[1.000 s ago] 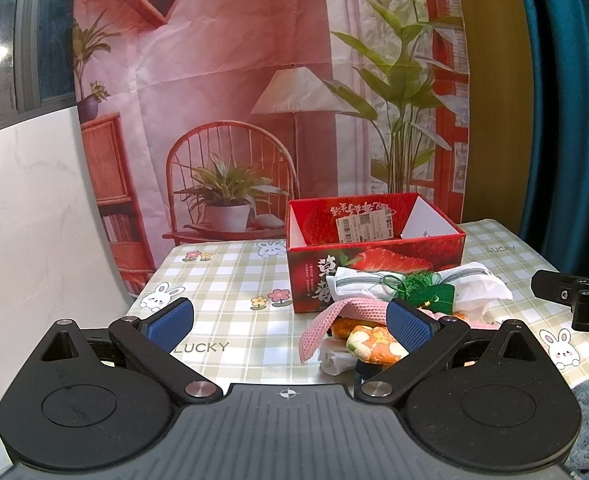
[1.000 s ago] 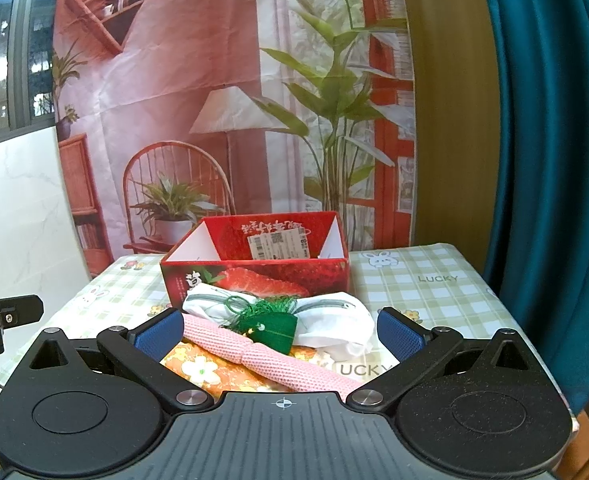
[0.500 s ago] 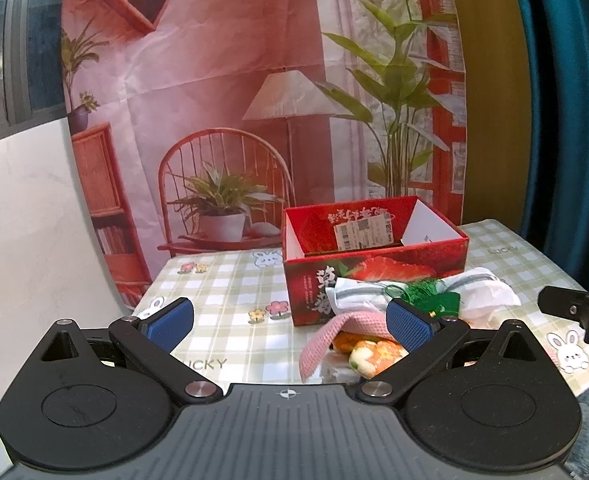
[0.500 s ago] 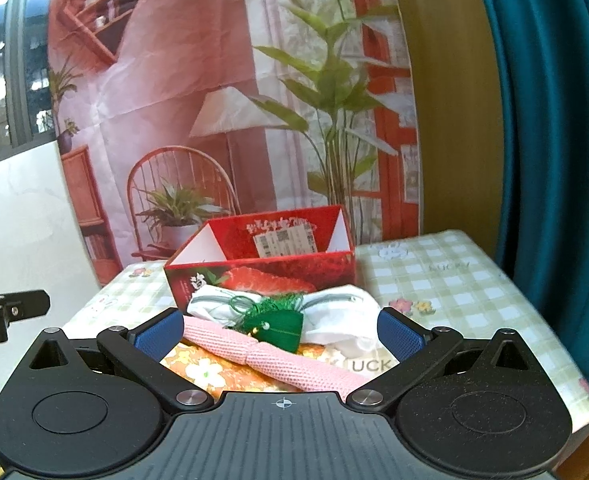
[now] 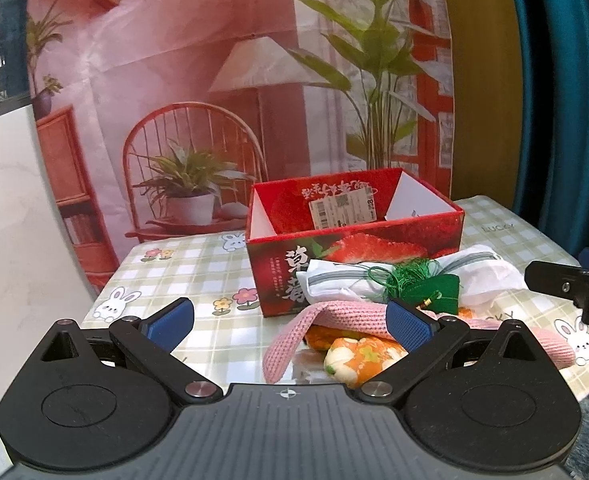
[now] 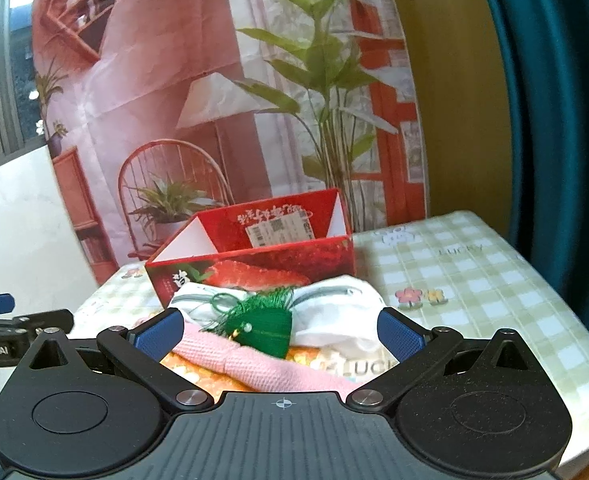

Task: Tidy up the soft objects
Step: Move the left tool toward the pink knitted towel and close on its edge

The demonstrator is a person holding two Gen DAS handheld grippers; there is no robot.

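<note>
Towel point(image 6: 262, 368) under gripper point(image 6: 280, 334) body | orange cloth point(image 5: 354, 354) mostly covered

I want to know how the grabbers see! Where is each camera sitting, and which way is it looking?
Left wrist: sits behind the open left gripper, facing the red strawberry box; the right gripper peeks in at right.
Right wrist: sits behind the open right gripper, facing the box; the left gripper peeks in at left.
Shared: box, green tassel sachet, pink knitted cloth.
</note>
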